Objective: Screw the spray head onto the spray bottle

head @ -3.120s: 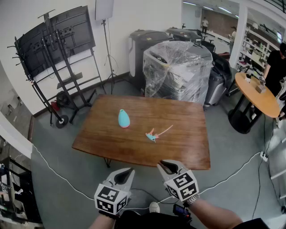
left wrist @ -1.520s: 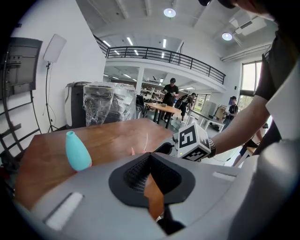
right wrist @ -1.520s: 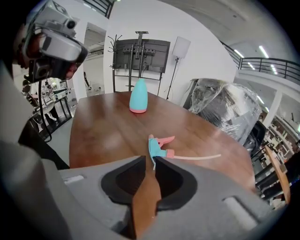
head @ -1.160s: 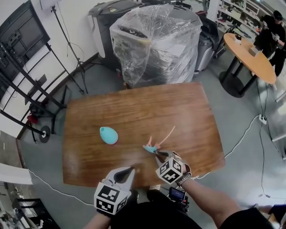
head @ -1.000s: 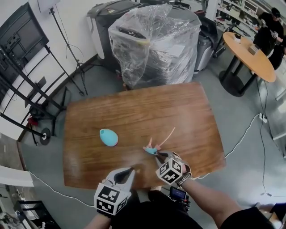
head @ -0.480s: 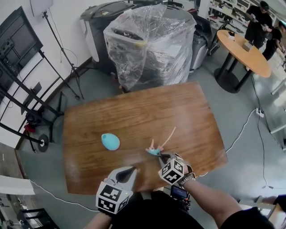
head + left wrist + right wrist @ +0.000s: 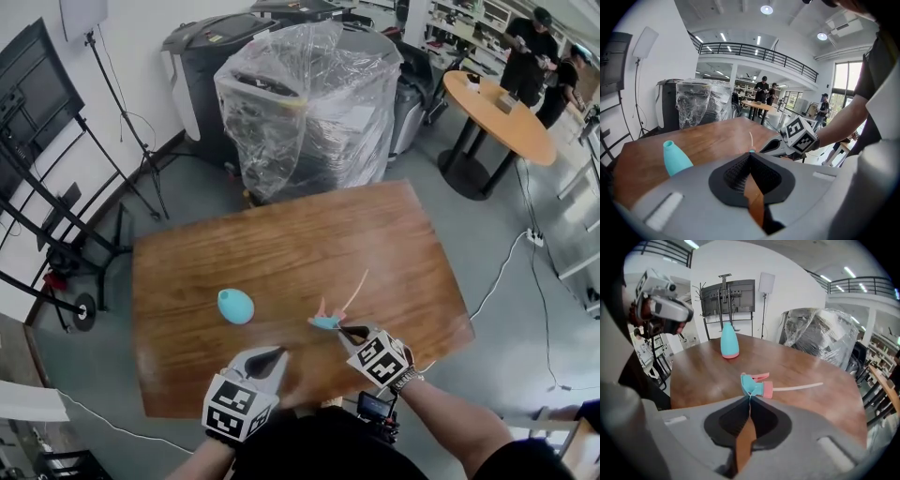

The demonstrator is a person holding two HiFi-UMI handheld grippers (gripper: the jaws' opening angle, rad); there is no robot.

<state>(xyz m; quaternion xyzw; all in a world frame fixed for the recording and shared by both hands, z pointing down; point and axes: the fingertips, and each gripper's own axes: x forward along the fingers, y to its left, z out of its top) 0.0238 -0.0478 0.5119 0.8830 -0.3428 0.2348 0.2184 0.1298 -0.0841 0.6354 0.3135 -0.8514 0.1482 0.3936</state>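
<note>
The wooden table (image 7: 281, 225) carries two things. The spray bottle (image 7: 235, 306) stands upright on its pink base, its neck open and bare. It is left of the table's middle and nearer the near edge than the far one. The spray head (image 7: 327, 322) lies on its side close to the near edge, right of the middle and well apart from the bottle. It has a teal body, a pink trigger and a pink collar. Its pale tube (image 7: 354, 289) lies flat on the wood, pointing toward the far right corner.

The right gripper (image 7: 343, 330) reaches in over the near edge with its tips at the spray head. In the right gripper view (image 7: 750, 398) the jaws are closing and stand almost together. A thin sliver of the spray head's (image 7: 757, 385) teal end is caught between the tips. The rest of the head lies on the table (image 7: 801, 364) just beyond them, and the bottle (image 7: 729, 341) stands farther off near the opposite edge.

The left gripper (image 7: 272, 354) hangs over the near edge, left of the right one and near the bottle without touching it. In the left gripper view (image 7: 750, 153) its jaws are pressed together with nothing between them. The bottle (image 7: 676, 158) shows to their left and the right gripper's marker cube (image 7: 801, 136) to their right.

Beyond the far edge stands a machine wrapped in clear plastic (image 7: 309, 94).
</note>
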